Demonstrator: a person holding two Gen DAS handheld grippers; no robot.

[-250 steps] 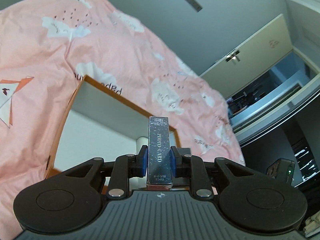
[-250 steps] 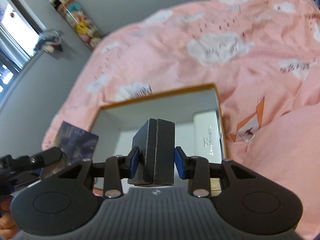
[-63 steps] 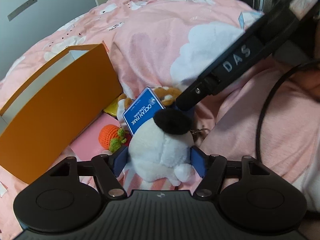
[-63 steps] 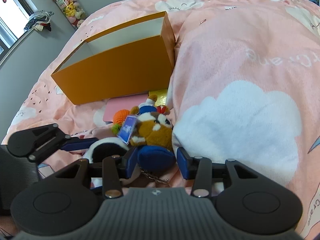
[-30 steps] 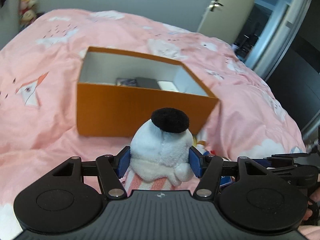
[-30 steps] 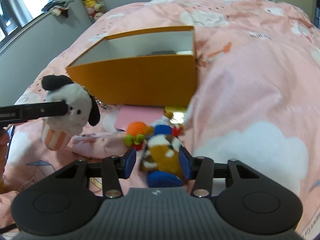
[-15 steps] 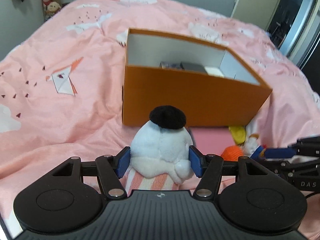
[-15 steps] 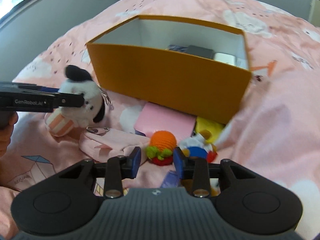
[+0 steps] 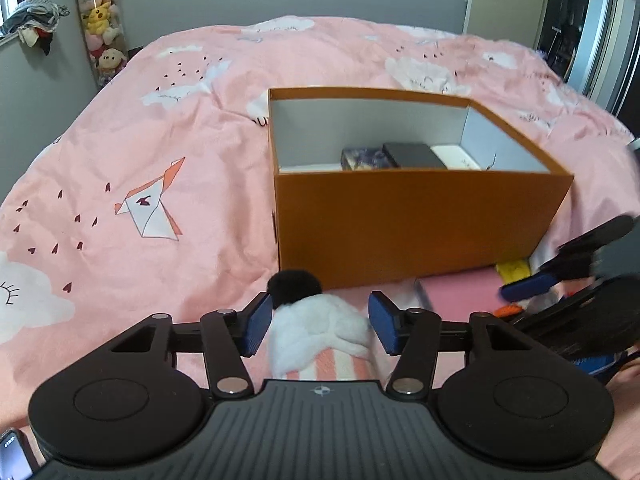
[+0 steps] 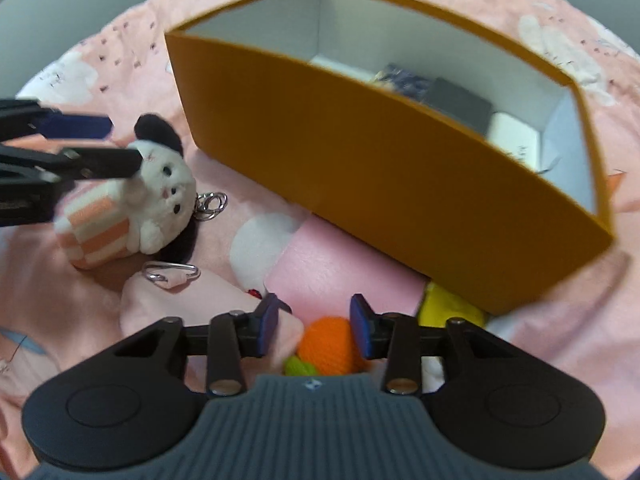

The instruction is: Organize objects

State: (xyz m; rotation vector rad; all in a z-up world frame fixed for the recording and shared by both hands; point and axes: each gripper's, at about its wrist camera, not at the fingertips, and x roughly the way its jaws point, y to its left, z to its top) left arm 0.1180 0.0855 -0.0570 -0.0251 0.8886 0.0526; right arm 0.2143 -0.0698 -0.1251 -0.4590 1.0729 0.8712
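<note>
A white plush dog keychain (image 9: 316, 328) with black ears and a striped pink body lies on the pink bedspread, between the open jaws of my left gripper (image 9: 318, 326); it also shows in the right wrist view (image 10: 136, 208). The orange box (image 9: 420, 220) stands just beyond, holding a dark patterned box (image 9: 362, 159), a black box (image 9: 414, 155) and a white box (image 9: 456, 156). My right gripper (image 10: 314, 330) is open above an orange crocheted toy (image 10: 330, 346), not touching it.
A pink flat card (image 10: 344, 276) and a yellow item (image 10: 452, 306) lie against the box front. A pink pouch with a metal clip (image 10: 172, 274) lies left of my right gripper. A column of plush toys (image 9: 98, 20) stands by the far wall.
My left gripper has opened and let go of the plush dog, which now lies on the bedspread. My right gripper has moved closer over the orange crocheted toy.
</note>
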